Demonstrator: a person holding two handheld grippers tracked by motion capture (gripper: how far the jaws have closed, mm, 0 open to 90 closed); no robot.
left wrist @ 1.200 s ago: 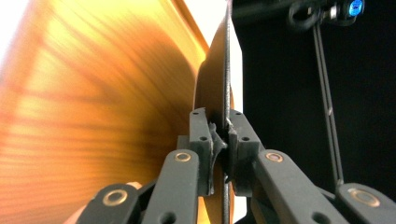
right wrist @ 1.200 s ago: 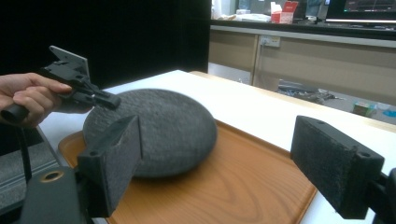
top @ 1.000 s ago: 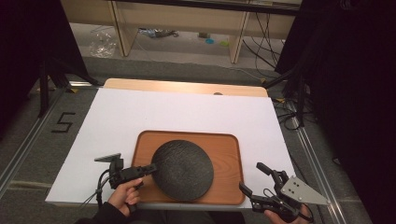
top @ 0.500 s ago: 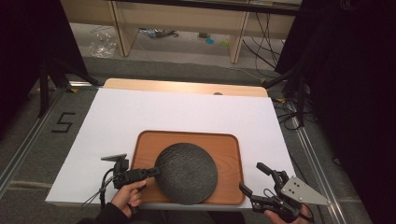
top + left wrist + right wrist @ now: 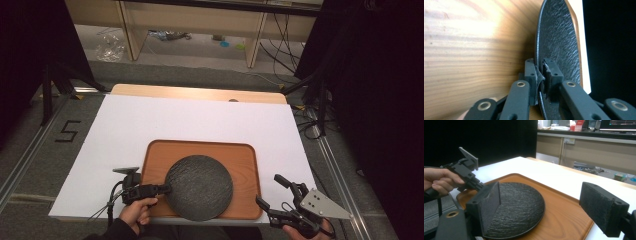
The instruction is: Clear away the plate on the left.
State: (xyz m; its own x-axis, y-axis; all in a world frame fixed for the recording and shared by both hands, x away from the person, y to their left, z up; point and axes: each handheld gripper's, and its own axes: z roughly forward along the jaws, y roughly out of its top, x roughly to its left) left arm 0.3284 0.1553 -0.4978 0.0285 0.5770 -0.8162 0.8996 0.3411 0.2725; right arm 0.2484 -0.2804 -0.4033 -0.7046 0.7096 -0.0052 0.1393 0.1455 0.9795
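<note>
Plate (image 5: 199,187), dark and round, lies on the wooden tray (image 5: 200,151), its left rim clamped by the left gripper (image 5: 164,189); right gripper (image 5: 274,196) gapes beside the tray, its hand half cut off.

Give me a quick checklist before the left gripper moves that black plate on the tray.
1. Left gripper jaws clamped on the black plate rim: ok.
2. Grip depth: only the rim edge is pinched, may slip: not ok.
3. Plate over the wooden tray, near edge past the tray's front rim: ok.
4. Right gripper jaws open, off to the tray's right, clear of the plate: ok.
5. Plate lifted or resting on the tray: cannot tell.
</note>
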